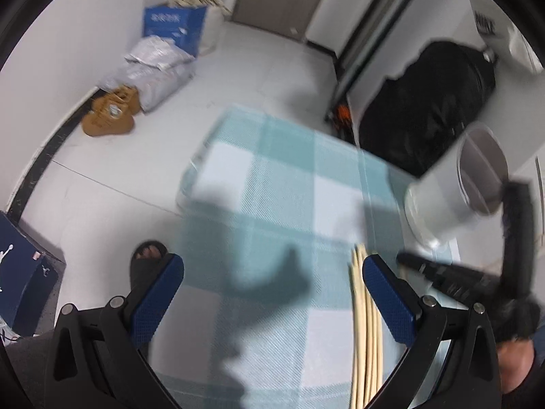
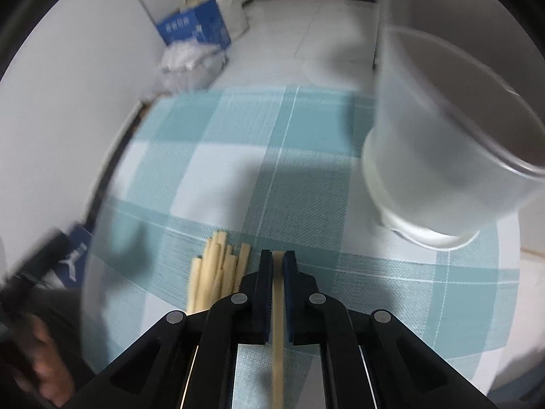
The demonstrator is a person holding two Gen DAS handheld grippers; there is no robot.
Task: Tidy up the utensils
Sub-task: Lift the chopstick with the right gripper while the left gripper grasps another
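Note:
A bundle of pale wooden chopsticks (image 2: pixel 218 272) lies on the teal checked tablecloth (image 2: pixel 238 177). My right gripper (image 2: pixel 278 259) is shut on a single chopstick (image 2: pixel 277 323), which runs back between the blue pads. To the right stands a translucent white holder cup (image 2: pixel 442 143). In the left wrist view my left gripper (image 1: pixel 272 283) is open above the cloth, its right finger (image 1: pixel 388 296) beside the chopsticks (image 1: pixel 364 323). The cup (image 1: pixel 453 187) stands at the right, and the right gripper (image 1: pixel 453 279) shows blurred in front of it.
The round table's edge (image 2: pixel 98 211) curves on the left, with floor beyond. On the floor lie a blue carton (image 1: pixel 173 27), a grey sack (image 1: pixel 156 71), a brown bag (image 1: pixel 112 112) and a black bag (image 1: pixel 432 102). A sandalled foot (image 1: pixel 146 262) stands near the table.

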